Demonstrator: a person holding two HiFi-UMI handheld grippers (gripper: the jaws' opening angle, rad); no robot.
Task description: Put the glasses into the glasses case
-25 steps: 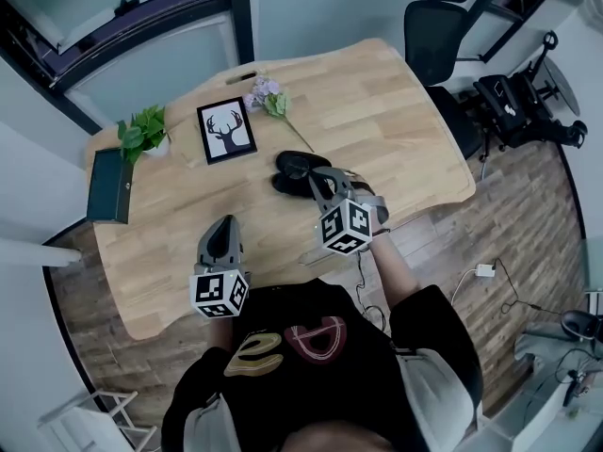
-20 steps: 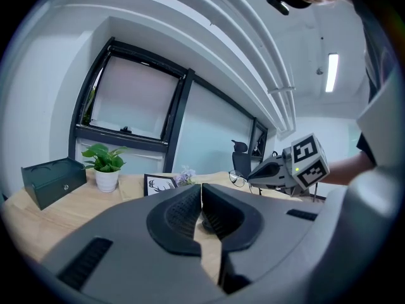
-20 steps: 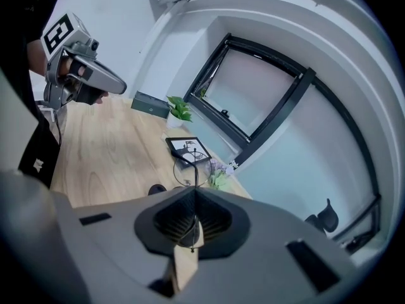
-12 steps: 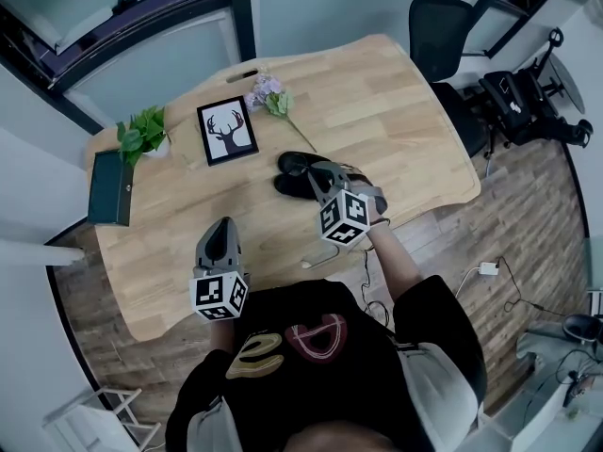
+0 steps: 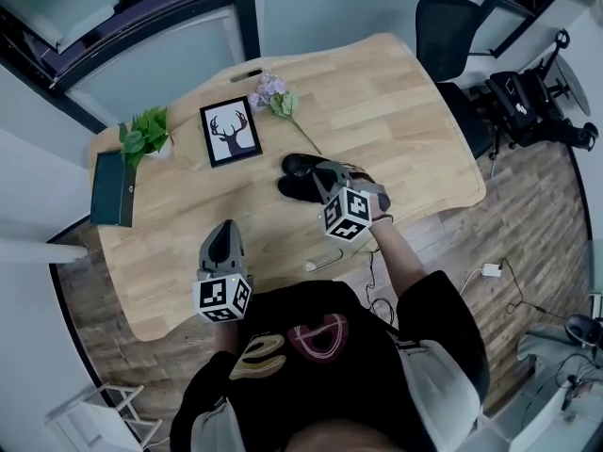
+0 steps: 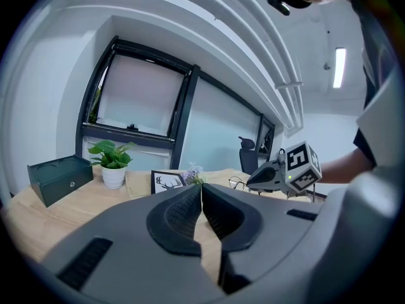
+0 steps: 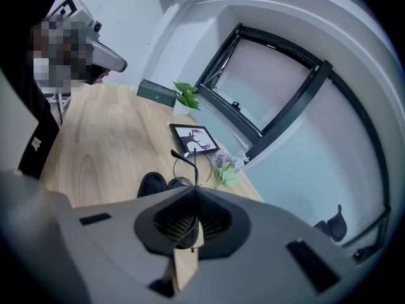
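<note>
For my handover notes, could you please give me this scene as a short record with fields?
Stage: glasses gripped, not yet in the glasses case
Right gripper: shut on the glasses, over the case
Left gripper: shut, nothing between its jaws, apart from the case
Case state: black, open, on the wooden table
Also on table: deer picture, potted plant, green box, flower sprig

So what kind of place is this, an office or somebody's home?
Most likely an office or workroom: a large wooden desk, a black swivel chair beside it, and tall dark-framed windows along the wall.
</note>
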